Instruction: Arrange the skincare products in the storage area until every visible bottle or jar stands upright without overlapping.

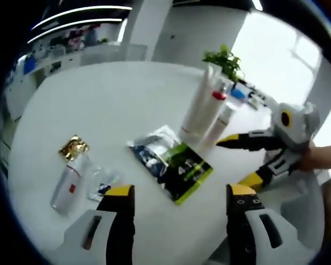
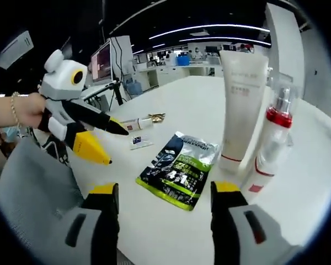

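Left tool: I am seeing my left tool [image 1: 179,197] hanging open over the white surface [image 1: 116,105], its yellow-tipped jaws spread wide with nothing between them; it is also showing in the right gripper view [image 2: 117,144], held by a hand [image 2: 30,110].
Right tool: my right tool [image 2: 163,194] is standing open too, jaws apart and gripping nothing; in the left gripper view it is coming in from the right [image 1: 237,160], just beside the tube.
Tube: a tall white tube [image 2: 241,105] is standing upright on its cap near the middle of the surface [image 1: 201,105].
Pump bottle: a red-collared pump bottle [image 2: 270,146] is standing upright, just beside the tube [image 1: 223,118].
Pouch: a black and green pouch [image 1: 174,164] is lying flat in front of the tube [image 2: 179,168].
Lying bottle: a small white bottle [image 1: 66,185] with a red mark is lying on its side, well apart from the upright pair.
Sachets: a gold packet [image 1: 73,147] is lying near that bottle's end, and a small clear sachet [image 1: 102,182] is lying just beside it.
Plant: a green plant [image 1: 225,59] is sitting behind the tube.
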A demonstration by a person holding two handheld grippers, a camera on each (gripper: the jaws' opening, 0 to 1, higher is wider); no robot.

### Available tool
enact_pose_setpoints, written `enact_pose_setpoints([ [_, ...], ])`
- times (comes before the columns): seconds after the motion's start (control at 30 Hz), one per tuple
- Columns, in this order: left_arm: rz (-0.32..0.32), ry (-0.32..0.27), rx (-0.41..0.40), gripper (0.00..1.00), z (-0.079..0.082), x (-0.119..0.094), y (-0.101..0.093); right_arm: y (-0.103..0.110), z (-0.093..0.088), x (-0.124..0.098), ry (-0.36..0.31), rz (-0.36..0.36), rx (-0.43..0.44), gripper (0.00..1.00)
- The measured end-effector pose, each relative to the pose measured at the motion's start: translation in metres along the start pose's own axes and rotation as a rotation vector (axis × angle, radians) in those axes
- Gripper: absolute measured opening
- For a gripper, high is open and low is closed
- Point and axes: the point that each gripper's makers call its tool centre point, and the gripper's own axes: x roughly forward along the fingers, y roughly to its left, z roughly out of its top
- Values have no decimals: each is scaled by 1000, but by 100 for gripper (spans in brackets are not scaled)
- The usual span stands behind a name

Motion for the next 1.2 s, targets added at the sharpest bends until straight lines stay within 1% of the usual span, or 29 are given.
enact_pose_setpoints([
  [0.07,-1,-7,6,67,-3,-4,-3,10,1,-3,-8,51,51,77],
  [0.13,-6,-14,-5,69,-5,-8,-5,13,3,-7,-12,56,43,81],
  [0.23,-3,-23,-10,72,-9,-16,-6,18,5,-14,-17,67,27,83],
  [0.3,-1,-22,-10,75,-12,-19,-6,18,6,-19,-25,63,30,83],
  [0.4,1,-21,-15,78,-16,-26,-7,14,8,-27,-46,54,61,86],
  [0.5,16,-30,-17,82,-19,-35,-3,10,8,-34,-56,38,69,87],
  [0.6,28,-41,-19,86,-20,-43,-1,8,10,-42,-71,38,79,89],
  [0.7,37,-45,-18,89,-21,-50,-1,10,12,-51,-86,50,88,95],
  [0.8,38,-60,-29,90,-19,-55,-2,8,13,-58,-100,42,81,98],
  [0.87,40,-70,-34,92,-18,-58,-3,7,14,-62,-104,39,95,100],
  [0.97,42,-74,-32,93,-19,-62,-5,6,15,-67,-109,30,96,100],
  [1.1,53,-94,-41,93,-17,-69,-4,4,20,-74,-139,13,93,100],
  [1.2,60,-98,-46,93,-19,-73,-4,1,19,-78,-140,-3,102,99],
])
